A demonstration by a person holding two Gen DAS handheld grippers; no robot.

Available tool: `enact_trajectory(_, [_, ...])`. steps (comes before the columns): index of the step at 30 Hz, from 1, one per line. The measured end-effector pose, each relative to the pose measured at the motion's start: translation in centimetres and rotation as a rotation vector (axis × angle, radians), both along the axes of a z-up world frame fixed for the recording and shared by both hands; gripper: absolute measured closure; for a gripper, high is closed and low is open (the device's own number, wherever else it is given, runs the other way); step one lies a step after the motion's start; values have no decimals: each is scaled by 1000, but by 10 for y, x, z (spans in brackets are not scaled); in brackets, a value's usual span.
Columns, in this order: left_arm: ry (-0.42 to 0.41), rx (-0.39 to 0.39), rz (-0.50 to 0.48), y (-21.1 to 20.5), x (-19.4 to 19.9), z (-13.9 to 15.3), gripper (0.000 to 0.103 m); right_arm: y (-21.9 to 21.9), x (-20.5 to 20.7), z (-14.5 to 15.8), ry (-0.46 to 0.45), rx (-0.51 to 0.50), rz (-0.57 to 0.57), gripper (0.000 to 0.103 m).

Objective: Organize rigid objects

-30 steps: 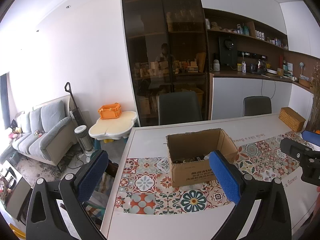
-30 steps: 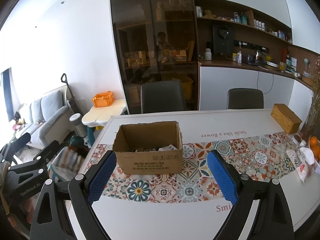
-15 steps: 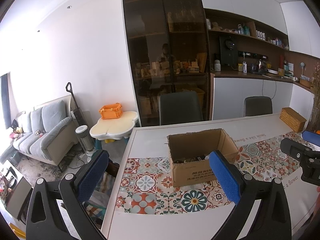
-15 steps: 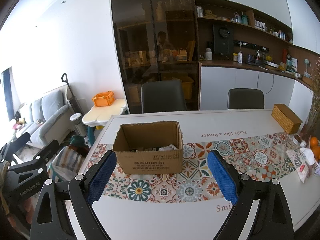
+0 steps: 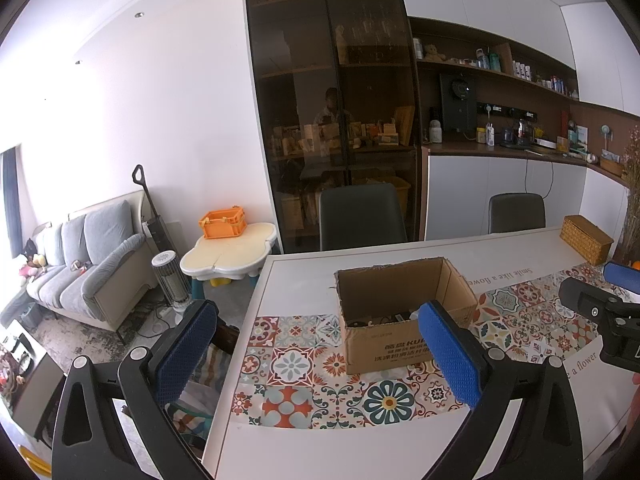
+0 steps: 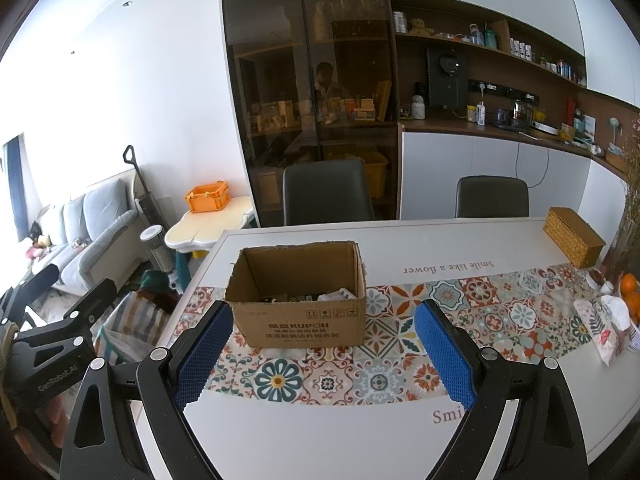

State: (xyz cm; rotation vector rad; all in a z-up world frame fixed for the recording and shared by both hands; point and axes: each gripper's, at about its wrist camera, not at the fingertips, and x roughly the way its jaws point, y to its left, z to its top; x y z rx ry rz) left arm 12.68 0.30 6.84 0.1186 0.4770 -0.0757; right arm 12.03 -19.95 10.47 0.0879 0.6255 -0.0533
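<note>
Both grippers, left gripper [image 5: 316, 348] and right gripper [image 6: 324, 348], hover with fingers spread, empty. The cardboard box [image 6: 300, 304] sits on the desk [image 6: 320, 432]. Only the right view shows oranges [image 6: 630, 294].

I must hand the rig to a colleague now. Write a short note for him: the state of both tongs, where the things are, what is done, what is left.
Left tongs: open, empty, above the near table edge.
Right tongs: open, empty, pointing at the cardboard box.
The box stands open on the patterned runner of the white table; several small items lie inside, too dark to name.
A woven box and oranges sit at the far right.
Done: nothing visible, no item is outside the box.
Left: take the items out and arrange them.
</note>
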Motion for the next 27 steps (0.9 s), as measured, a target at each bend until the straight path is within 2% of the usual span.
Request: enact_trajectory(27, [1,0,0,0,0,0,0,0,0,-3,6,2,1,11])
